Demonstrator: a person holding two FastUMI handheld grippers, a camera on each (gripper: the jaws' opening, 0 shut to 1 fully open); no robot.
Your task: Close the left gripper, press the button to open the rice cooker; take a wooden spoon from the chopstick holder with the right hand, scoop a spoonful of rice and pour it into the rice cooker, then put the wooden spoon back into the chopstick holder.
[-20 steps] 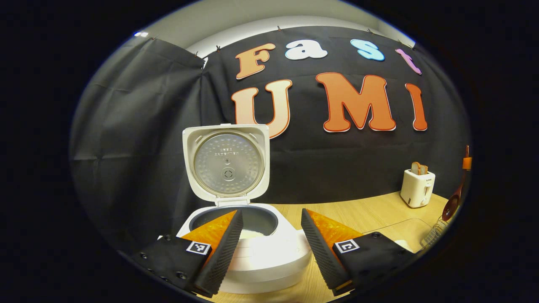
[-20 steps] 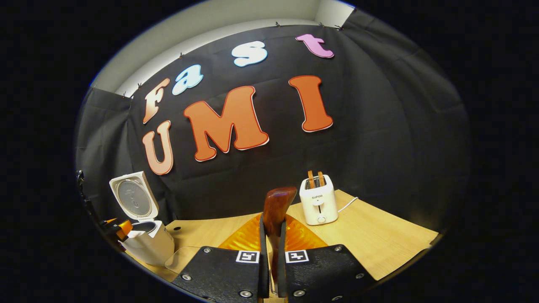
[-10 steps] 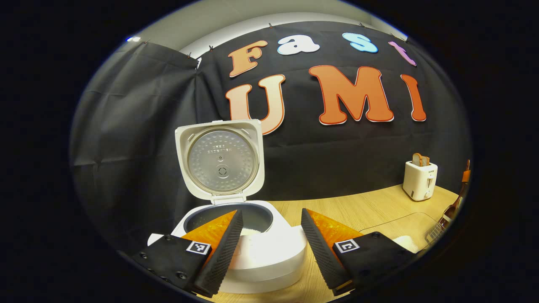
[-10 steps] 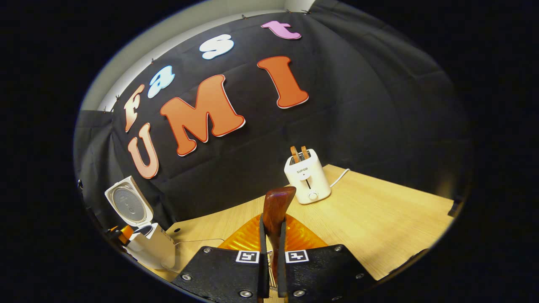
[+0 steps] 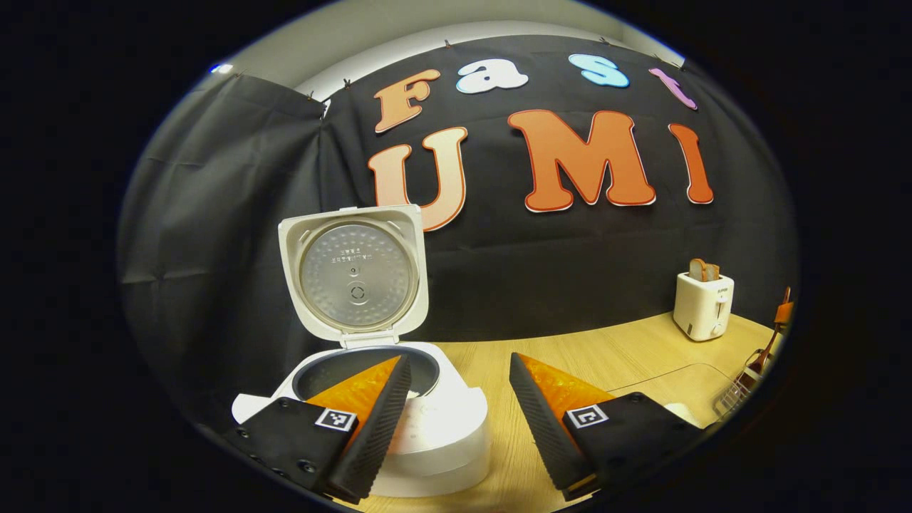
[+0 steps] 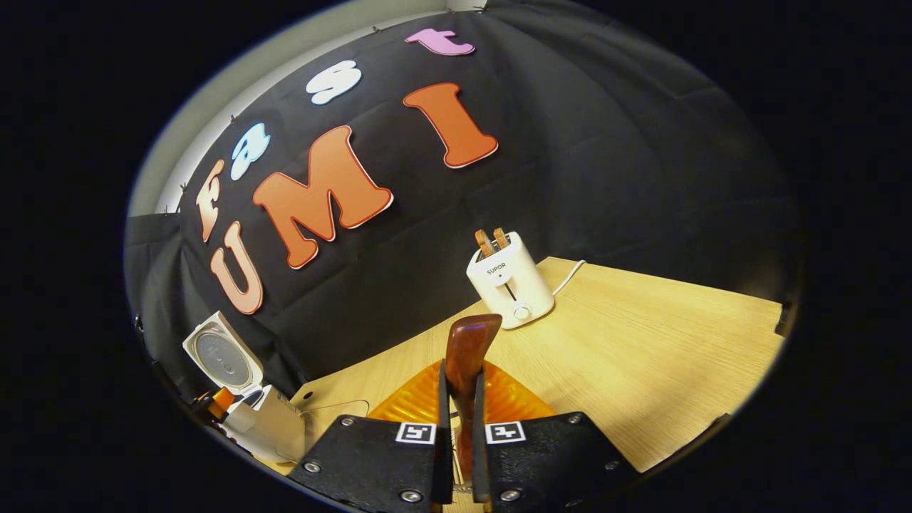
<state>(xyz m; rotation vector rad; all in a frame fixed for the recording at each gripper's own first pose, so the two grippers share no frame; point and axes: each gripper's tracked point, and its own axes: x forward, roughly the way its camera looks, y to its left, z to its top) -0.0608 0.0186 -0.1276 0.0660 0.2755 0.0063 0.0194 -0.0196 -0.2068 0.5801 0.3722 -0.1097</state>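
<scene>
The white rice cooker (image 5: 434,434) stands with its lid (image 5: 353,274) raised, the grey pot showing inside. My left gripper (image 5: 456,402) hovers just before and right of it, open, with nothing between its fingers. My right gripper (image 6: 457,427) is shut on the brown wooden spoon (image 6: 467,345), whose handle end sticks up past the fingertips. In the left gripper view the spoon (image 5: 761,360) hangs at the far right under the right gripper (image 5: 784,312), just above the wire chopstick holder (image 5: 732,400). The cooker (image 6: 267,424) and the left gripper (image 6: 214,402) sit at the right gripper view's lower left.
A white toaster (image 6: 509,281) with two bread slices stands at the back of the wooden table (image 6: 641,356), its cord trailing right. A clear container (image 5: 677,388) lies between the cooker and the wire holder. Black cloth walls close off the back and sides.
The cooker has slid left in the left gripper view as that gripper shifted right. The right gripper has tilted and sunk lower with the spoon, towards the wire holder.
</scene>
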